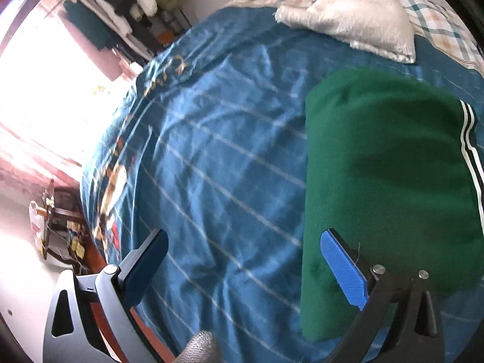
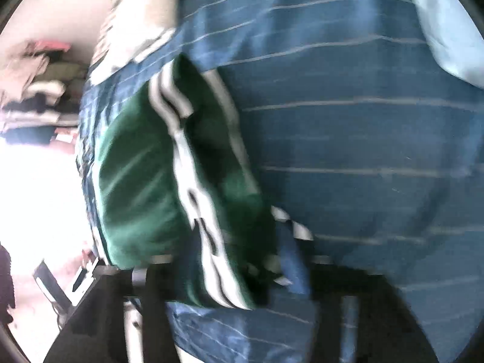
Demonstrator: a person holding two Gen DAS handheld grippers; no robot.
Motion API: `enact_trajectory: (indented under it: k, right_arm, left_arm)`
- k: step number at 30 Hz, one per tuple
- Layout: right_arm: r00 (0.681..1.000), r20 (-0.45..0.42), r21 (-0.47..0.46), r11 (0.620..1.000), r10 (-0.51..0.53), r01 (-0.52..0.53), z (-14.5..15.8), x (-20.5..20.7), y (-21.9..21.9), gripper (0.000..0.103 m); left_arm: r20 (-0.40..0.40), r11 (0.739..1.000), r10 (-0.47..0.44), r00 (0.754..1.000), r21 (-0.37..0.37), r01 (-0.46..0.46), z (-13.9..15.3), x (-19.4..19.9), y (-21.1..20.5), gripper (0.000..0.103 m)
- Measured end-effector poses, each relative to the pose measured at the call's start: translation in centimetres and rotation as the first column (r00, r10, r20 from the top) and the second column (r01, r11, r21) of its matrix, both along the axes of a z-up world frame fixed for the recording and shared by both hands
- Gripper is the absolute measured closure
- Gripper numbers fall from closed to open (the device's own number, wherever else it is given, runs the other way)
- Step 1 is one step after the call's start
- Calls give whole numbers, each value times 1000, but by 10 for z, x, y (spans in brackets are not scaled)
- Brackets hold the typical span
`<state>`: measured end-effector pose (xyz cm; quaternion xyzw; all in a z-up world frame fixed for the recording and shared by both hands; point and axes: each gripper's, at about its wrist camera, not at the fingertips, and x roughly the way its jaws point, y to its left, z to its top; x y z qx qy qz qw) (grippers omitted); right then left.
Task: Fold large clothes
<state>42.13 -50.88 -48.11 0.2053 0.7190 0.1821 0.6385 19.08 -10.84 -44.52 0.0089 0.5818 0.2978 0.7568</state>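
From the left wrist, the left gripper (image 1: 245,264) hangs over the bed (image 1: 211,157) with its tongs spread wide and nothing between them: one blue pad (image 1: 343,267) sits over the near edge of the garment (image 1: 387,181), the other (image 1: 145,267) is well apart over bare sheet. The garment is a dark green fleece with white stripes down one side, lying on the right part of the blue sheet as a tidy rectangular bundle. Its edges look straight and stacked (my reading is that most of the folding is already done). A white towel (image 1: 351,27) lies further up the bed, near a checked cover (image 1: 438,21), and a rack of clothes (image 1: 127,9) stands by the bright window. Gold lettering runs along the sheet's border (image 1: 165,75), but it is too blurred and bent to read.

From the right wrist, everything is smeared by motion. The garment (image 2: 145,187) fills the left-middle, its striped edge (image 2: 181,139) nearest the camera, and it rests on the sheet (image 2: 348,139). The right gripper (image 2: 224,272) appears only as dark blurred shapes at the bottom; striped cloth lies across the space between the tongs, but I cannot tell whether they pinch it or stand clear of it. No label or brand shows on the cloth.

What seems left, at most, is a last tuck or squaring of the striped side, then setting the bundle aside.
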Motion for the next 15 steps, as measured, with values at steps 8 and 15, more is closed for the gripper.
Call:
enact_trajectory:
  k: [8,15]
  right_arm:
    - [989,149,-121,992,-14,32,23,-10,4,96]
    - [1000,-25,-240,971,12,-17,-36,-4,1,96]
  left_arm:
    - [-47,998,-56,997,3,56,-26,13,-18,0]
    - [-55,996,-87,995,-35,85,-26,17,-29,0]
